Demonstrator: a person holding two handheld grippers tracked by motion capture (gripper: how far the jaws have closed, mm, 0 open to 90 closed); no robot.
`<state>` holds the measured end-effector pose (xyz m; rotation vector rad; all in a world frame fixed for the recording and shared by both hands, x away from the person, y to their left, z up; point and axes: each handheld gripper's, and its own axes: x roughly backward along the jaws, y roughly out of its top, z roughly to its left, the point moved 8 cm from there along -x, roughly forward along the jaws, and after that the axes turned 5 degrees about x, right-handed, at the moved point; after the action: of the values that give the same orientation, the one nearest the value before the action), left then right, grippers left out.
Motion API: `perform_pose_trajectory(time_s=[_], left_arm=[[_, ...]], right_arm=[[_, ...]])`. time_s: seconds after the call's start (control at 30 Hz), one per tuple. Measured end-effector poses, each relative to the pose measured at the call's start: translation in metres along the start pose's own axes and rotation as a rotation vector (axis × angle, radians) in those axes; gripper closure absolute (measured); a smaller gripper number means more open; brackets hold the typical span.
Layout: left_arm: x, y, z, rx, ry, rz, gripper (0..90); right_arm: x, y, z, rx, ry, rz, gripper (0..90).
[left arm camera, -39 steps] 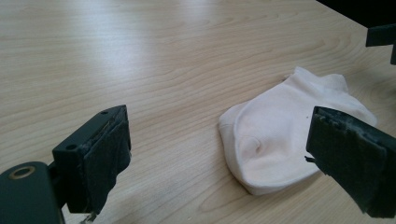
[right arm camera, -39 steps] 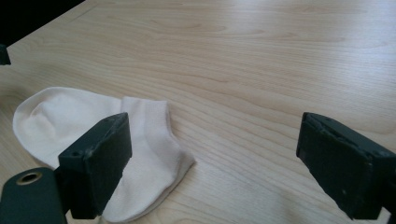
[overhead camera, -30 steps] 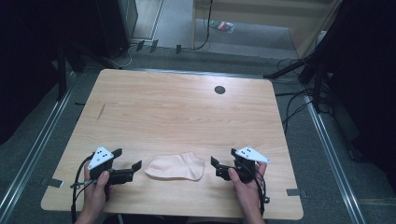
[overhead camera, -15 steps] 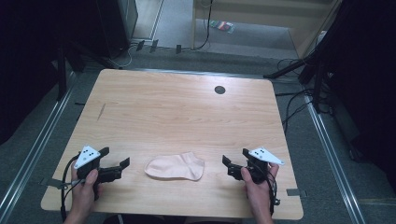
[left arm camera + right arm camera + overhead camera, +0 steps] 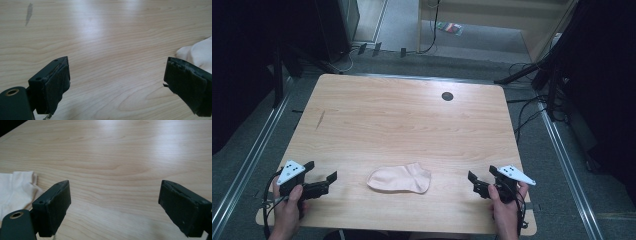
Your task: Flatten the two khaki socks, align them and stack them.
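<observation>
- Sock, pale pink, lies flat near the front edge of a light wooden desk, midway between two hand-held grippers.
- Left gripper sits at the desk's front left corner, held by a hand; its jaws stand wide apart and hold nothing.
- Right gripper sits at the front right, gripped by the other hand; its jaws are likewise spread wide and empty.
- Both grippers point inward toward the sock, each well apart from it.
- Seen along the left gripper, the sock shows at the right edge, beyond the right jaw.
- Seen along the right gripper, the sock lies at the left, behind the left jaw.
- Small dark round hole marks the desk's far side; cables trail over the floor to the right.
</observation>
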<state>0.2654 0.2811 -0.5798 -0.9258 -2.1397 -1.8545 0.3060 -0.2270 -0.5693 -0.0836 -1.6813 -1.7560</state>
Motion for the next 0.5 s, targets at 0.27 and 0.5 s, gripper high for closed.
perform_pose_trajectory(time_s=[0.27,0.5], left_arm=[[0.013,-0.009,0.028,-0.002,0.053,0.01,8.2],[0.026,-0.011,0.05,0.027,0.1,-0.001,8.2]], right_arm=[[0.019,-0.012,-0.029,-0.045,-0.046,-0.005,11.0],[0.034,-0.026,-0.052,-0.064,-0.082,0.006,11.1]])
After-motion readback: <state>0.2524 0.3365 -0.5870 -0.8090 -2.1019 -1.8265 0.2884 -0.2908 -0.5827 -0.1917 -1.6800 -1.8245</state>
